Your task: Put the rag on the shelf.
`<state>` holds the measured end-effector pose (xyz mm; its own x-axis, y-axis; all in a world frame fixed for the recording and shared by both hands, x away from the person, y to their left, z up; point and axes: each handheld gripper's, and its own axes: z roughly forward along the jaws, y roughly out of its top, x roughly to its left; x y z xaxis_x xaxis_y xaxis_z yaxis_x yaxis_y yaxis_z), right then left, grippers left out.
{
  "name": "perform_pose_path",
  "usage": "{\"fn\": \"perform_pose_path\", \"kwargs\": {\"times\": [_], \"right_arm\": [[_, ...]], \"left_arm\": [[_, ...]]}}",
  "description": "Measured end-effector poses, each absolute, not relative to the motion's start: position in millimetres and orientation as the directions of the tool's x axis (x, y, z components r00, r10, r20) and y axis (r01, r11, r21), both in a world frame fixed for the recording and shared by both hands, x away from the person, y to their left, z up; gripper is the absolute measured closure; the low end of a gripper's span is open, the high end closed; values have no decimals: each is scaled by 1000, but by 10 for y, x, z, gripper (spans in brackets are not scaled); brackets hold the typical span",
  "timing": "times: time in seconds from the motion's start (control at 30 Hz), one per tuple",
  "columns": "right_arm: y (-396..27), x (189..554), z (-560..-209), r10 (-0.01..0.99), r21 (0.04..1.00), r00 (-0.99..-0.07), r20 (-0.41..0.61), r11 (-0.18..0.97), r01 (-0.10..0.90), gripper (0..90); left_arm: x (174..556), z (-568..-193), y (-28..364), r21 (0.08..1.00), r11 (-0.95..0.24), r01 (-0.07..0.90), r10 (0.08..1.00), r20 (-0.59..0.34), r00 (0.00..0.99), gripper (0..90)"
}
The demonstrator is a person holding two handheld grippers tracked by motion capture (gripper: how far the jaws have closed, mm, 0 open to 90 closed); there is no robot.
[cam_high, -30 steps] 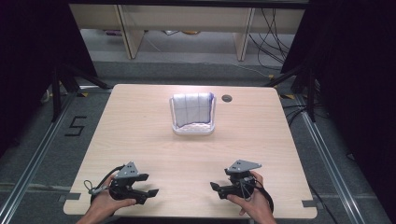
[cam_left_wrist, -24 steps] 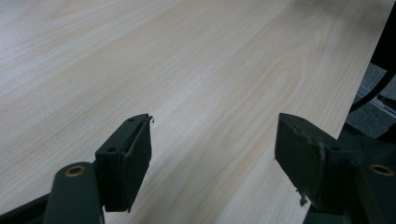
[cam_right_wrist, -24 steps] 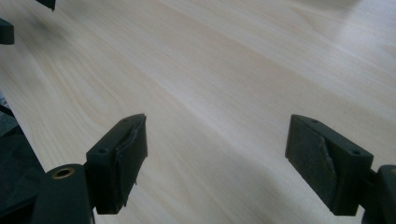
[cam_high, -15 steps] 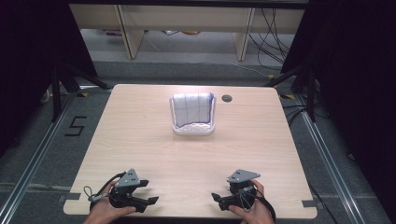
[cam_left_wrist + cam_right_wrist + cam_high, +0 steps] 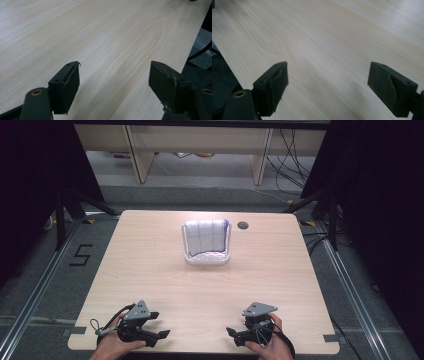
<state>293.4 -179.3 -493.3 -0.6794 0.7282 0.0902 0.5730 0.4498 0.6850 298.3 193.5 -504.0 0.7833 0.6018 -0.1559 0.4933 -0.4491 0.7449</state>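
Wooden counter (image 5: 165,270), both grippers low at its near edge.
You held the left gripper (image 5: 159,335) and right gripper (image 5: 231,332) with jaws wide, empty.

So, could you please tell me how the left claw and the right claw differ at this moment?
The left claw sits near the table's near-left corner, while the right claw sits toward the near-right. The left claw's tips point toward the right one, and the right claw's tips point back at the left. Both are open with nothing between the jaws, low over bare wood, far from the white basket.
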Motion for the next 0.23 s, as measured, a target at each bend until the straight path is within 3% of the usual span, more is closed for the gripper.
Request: {"fn": "perform_pose_path", "kwargs": {"times": [0.23], "right_arm": [[-1790, 2935, -4934, 730, 683, -677, 89, 450, 575, 179]], "left_arm": [[2992, -5043, 1939, 751, -431, 501, 609, -168, 775, 234]]}}
